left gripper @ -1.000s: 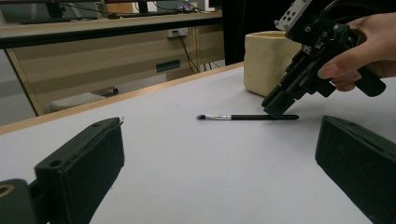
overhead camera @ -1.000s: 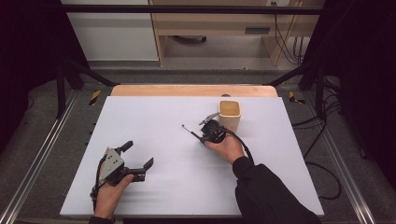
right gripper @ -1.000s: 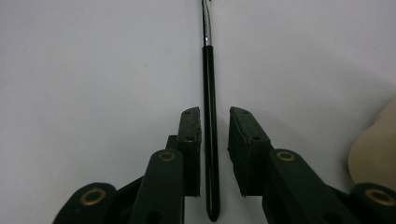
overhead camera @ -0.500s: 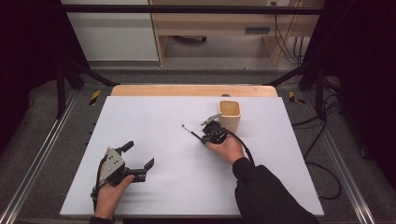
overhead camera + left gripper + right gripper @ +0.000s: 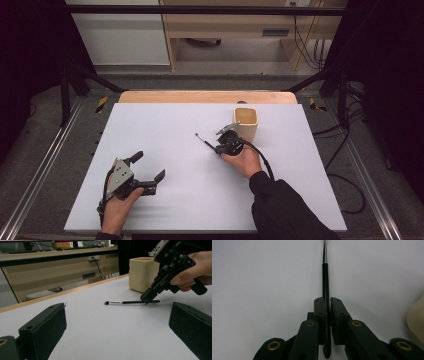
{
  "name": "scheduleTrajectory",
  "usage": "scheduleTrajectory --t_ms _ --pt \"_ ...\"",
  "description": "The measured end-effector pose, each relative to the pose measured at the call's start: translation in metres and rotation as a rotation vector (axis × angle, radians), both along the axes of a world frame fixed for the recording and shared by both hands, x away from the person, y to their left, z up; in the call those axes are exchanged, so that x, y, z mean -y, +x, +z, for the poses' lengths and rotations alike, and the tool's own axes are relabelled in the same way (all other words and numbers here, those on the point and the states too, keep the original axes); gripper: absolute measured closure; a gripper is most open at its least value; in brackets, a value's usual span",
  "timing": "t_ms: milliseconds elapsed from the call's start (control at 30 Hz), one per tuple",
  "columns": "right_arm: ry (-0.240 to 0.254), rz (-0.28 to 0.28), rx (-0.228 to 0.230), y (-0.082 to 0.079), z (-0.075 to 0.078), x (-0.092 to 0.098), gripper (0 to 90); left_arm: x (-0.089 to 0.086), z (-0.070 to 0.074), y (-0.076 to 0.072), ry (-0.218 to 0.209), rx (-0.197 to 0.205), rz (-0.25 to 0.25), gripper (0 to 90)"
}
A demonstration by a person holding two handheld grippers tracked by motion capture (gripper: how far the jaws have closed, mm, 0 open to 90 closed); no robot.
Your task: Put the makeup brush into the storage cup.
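The right tongs (image 5: 219, 148) are closed on the black handle of a thin brush (image 5: 205, 142), and their jaws have just been closing onto it. In the right gripper view the handle (image 5: 326, 285) runs straight between the two pads and its rounded end sticks out behind them. The brush lies low over the white worktop (image 5: 165, 125), its bristle tip (image 5: 107, 303) pointing away from the beige cup (image 5: 246, 122), which stands just beside the right hand (image 5: 245, 160). The left tongs (image 5: 147, 167) rest on the worktop near the front-left corner, wide open and holding nothing, well apart from the brush.
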State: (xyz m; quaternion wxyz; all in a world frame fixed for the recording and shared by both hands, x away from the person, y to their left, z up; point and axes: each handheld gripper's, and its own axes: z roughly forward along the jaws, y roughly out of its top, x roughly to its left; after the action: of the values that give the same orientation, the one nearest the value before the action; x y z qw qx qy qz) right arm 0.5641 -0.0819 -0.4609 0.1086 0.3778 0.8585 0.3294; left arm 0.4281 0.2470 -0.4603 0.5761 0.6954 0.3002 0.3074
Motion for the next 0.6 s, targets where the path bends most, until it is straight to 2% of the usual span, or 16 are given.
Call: scheduleTrajectory --t_ms 167,200,333,600 --pt "0.016 0.021 0.056 -0.014 0.007 0.004 84.1 0.003 0.002 -0.003 0.001 0.006 -0.008 1.0" --pt "0.023 0.025 0.066 -0.016 0.008 0.005 84.1 0.003 0.001 -0.003 0.012 0.004 -0.01 1.0" --pt "0.042 0.009 0.097 -0.025 0.012 0.013 84.1 0.005 0.001 -0.003 0.006 0.005 -0.014 1.0" --pt "0.123 0.016 0.188 -0.052 0.022 0.032 84.1 0.007 0.001 -0.004 0.012 0.0 -0.019 1.0"
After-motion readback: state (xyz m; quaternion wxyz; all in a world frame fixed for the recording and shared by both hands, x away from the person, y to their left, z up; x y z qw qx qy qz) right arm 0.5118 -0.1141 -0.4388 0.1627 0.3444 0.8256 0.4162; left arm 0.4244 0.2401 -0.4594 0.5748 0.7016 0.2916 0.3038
